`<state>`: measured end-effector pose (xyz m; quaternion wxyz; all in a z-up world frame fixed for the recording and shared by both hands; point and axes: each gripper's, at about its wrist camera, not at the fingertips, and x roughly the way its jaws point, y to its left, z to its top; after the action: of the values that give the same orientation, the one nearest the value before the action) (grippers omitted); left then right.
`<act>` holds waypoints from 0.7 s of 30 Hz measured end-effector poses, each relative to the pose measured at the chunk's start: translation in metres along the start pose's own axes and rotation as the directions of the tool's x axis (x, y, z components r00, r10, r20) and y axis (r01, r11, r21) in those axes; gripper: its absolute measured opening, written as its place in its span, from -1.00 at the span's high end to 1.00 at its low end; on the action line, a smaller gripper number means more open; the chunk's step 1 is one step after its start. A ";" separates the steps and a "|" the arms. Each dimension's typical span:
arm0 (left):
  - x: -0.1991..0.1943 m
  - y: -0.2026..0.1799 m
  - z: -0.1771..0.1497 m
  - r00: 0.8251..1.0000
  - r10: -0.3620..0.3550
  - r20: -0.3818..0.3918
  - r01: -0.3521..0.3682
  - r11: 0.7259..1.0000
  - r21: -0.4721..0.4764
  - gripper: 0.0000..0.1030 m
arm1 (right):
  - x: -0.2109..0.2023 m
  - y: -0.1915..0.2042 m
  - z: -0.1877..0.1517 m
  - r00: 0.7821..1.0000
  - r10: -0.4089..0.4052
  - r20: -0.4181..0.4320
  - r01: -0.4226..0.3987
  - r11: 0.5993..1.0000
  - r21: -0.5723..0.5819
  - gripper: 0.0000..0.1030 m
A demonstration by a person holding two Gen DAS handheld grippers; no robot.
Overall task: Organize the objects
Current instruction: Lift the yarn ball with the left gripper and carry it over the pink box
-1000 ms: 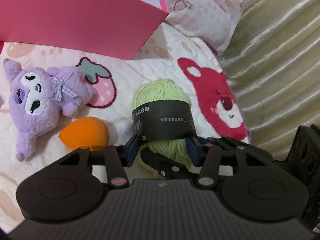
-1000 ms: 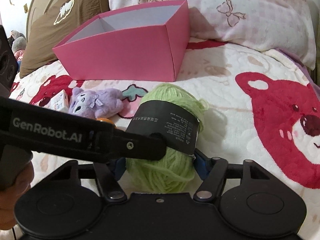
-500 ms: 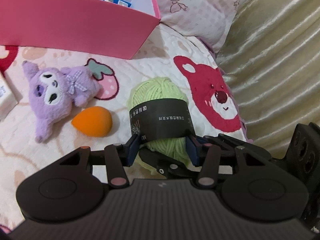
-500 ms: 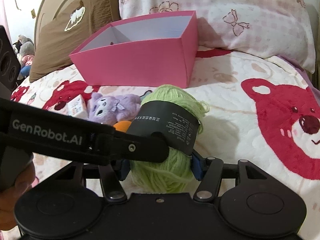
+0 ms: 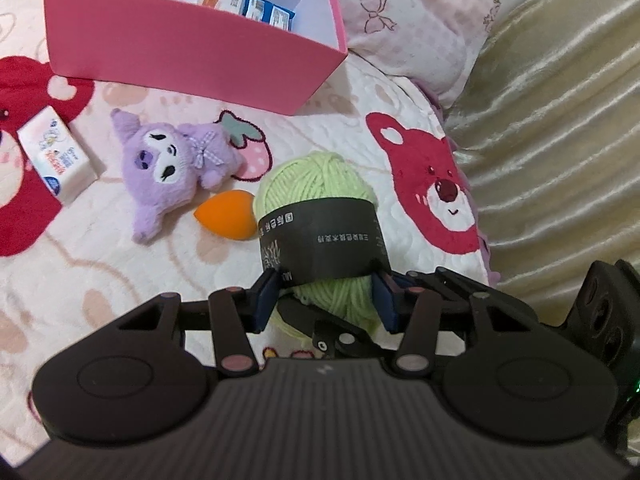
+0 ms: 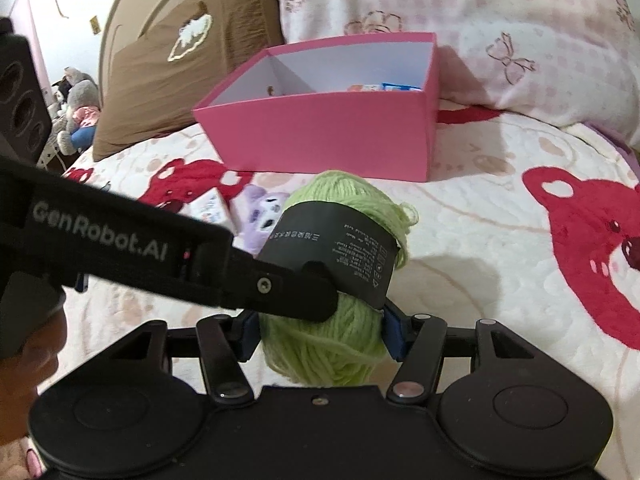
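A light green yarn ball (image 5: 316,184) with a black paper band hangs above the bedspread, and both grippers hold it. My left gripper (image 5: 326,296) is shut on its lower half, blue pads pressing into the wool. My right gripper (image 6: 322,334) is shut on the same yarn ball (image 6: 340,192) from another side. In the right wrist view a left finger (image 6: 280,288) crosses in from the left and presses the band. The pink box (image 5: 192,48) stands open at the back with small packets (image 5: 248,2) inside.
On the bedspread lie a purple plush (image 5: 168,160), an orange egg-shaped sponge (image 5: 226,218) and a white carton (image 5: 56,154). A pink pillow (image 5: 400,20) and a brown pillow (image 6: 180,60) lie behind the box (image 6: 320,136). Shiny beige fabric (image 5: 560,120) borders the bed's right side.
Both grippers have risen with the yarn ball held between them. The bed objects look smaller and farther, and the inside of the pink box has come into view.
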<state>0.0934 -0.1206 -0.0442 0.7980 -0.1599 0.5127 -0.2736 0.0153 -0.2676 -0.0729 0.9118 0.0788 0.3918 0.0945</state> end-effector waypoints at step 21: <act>-0.079 -0.014 0.007 0.995 -0.003 0.098 -0.003 0.998 0.058 0.02 | -0.047 0.057 0.032 0.997 -0.015 0.077 0.021 0.996 -0.083 -0.24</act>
<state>0.0702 -0.0843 0.0238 0.8264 -0.1498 0.4648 -0.2802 0.0006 -0.2260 -0.0056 0.9294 0.0407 0.3531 0.0994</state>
